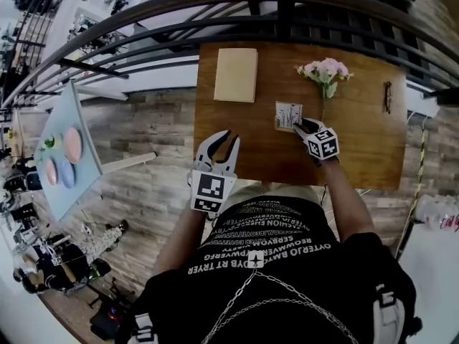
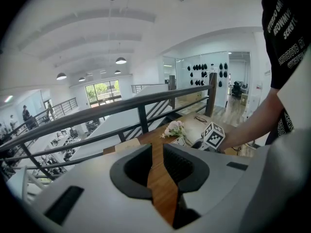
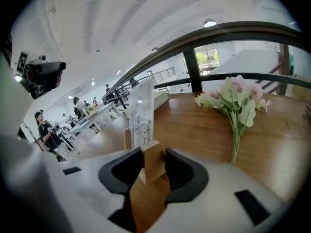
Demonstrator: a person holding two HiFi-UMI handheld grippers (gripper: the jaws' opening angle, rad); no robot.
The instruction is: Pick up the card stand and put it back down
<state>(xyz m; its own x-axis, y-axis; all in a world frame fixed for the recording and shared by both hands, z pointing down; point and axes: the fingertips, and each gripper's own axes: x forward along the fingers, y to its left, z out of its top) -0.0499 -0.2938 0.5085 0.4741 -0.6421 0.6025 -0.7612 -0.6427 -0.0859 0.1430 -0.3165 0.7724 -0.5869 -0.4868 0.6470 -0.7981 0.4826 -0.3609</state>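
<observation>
1. A big brown wooden table point(image 1: 358, 149) fills the middle of the head view. Everything else here is placed by this table.
2. A dark curved metal railing point(image 1: 215, 6) runs along the far side of the table.
3. A person in a black shirt with white letters point(image 1: 272, 256) stands at the near side of the table and holds a gripper in each hand.
4. A flat, pale yellow pad point(image 1: 236, 74) lies on the far left part of the table.
5. A small bunch of pink flowers with green leaves point(image 1: 325, 72) lies on the far part of the table, right of the middle.
6. The grey left gripper point(image 1: 232, 136) hangs over the near left edge of the table. Its two fingers are spread apart. Nothing is between them, only the table top shows in the gap.
7. The grey right gripper point(image 1: 298, 125) is over the middle of the table. Its fingers pinch the wooden foot of the card stand from both sides.
8. The card stand point(image 1: 287, 115) is a little wooden block with a clear plastic holder and a white card standing up in it. It is in the middle of the table, just near the flowers. I cannot tell if its foot touches the table.
9. Thin dark glasses point(image 1: 388, 97) lie near the right edge of the table.
</observation>
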